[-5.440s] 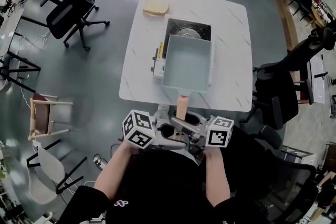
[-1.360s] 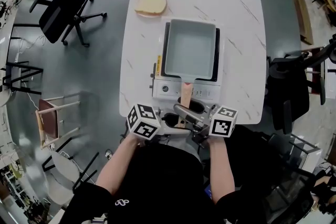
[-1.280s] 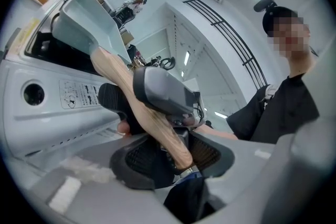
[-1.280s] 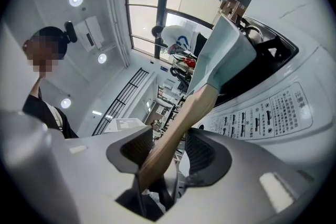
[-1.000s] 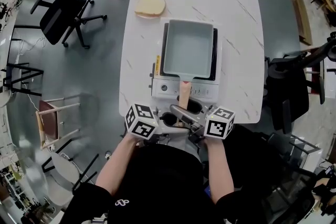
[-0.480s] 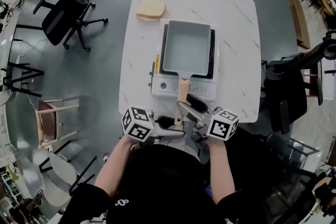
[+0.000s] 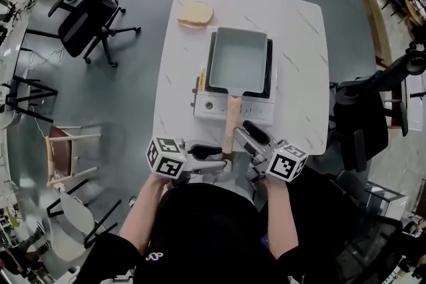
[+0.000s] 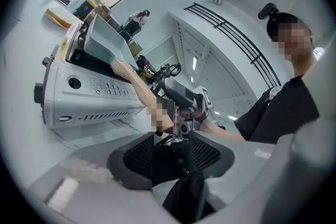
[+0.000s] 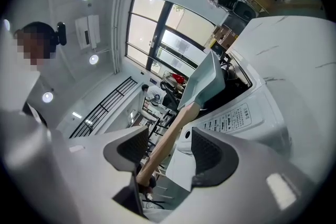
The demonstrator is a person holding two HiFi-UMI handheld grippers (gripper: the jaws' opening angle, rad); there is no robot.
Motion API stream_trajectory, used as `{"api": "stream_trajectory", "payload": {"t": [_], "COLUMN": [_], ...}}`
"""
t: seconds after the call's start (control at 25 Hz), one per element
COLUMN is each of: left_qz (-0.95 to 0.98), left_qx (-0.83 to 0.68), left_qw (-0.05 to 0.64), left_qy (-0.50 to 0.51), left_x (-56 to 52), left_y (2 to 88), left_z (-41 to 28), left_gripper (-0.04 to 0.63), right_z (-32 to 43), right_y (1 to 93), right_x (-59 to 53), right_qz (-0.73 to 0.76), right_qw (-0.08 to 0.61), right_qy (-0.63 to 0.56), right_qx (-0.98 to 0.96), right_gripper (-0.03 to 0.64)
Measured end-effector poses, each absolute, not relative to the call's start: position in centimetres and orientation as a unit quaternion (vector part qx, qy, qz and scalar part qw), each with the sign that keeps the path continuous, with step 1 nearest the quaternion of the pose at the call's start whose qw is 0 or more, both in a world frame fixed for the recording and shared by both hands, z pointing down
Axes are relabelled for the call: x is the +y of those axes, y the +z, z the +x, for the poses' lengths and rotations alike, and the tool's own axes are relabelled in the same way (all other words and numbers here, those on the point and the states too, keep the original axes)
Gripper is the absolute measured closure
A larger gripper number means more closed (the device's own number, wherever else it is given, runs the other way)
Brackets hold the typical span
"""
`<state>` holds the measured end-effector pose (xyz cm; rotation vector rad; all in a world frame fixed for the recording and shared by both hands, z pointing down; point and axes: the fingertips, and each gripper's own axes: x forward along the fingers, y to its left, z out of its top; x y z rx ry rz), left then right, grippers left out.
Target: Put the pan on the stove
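Right gripper [image 9: 170, 134] first: jaws spread wide, though they have just eased in a little, and the pan's wooden handle [image 9: 181, 124] runs up between them. It lies closer to the left-hand pad and is not pinched from both sides, so no grip there. Over to the left gripper [image 8: 171, 136], pointing across toward its partner at the near edge of the table [image 7: 303, 50]. Its jaws stand apart too, with nothing clamped in the gap, only dark cloth behind, and the end of the handle sits just beyond the tips. From the head view both tools flank that handle end, left and right of it, right at the near table edge. Moving out, the handle reaches back over the control panel of the white portable stove [image 7: 216, 106], which stands around the middle of the table. And there is the pan [image 7: 237, 62], pale, rectangular and empty, sitting flat on top of the stove and covering most of the burner area. Farther on, a slice of bread [image 7: 196, 12] lies near the far left corner of the table, well apart from the stove. Off the table, a black office chair [image 7: 85, 18] stands on the grey floor at far left.
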<state>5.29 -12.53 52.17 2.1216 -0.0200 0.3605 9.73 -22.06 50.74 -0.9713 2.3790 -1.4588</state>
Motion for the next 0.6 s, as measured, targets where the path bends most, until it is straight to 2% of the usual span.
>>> {"api": "stream_trajectory", "payload": {"t": [0.24, 0.6], "left_qz": [0.877, 0.895], "left_qx": [-0.060, -0.196], "left_qw": [0.457, 0.394], "left_qy": [0.133, 0.074], "left_x": [-13.7, -16.7], "left_y": [50.9, 48.5], "left_z": [3.3, 1.3], "left_gripper": [0.393, 0.397], "right_z": [10.1, 10.6], "right_y": [49.7, 47.7], "right_x": [-21.4, -19.2], "right_qz": [-0.344, -0.370], "right_qw": [0.092, 0.089], "right_qy": [-0.466, -0.406], "right_qx": [0.810, 0.831], "right_gripper": [0.374, 0.422]}}
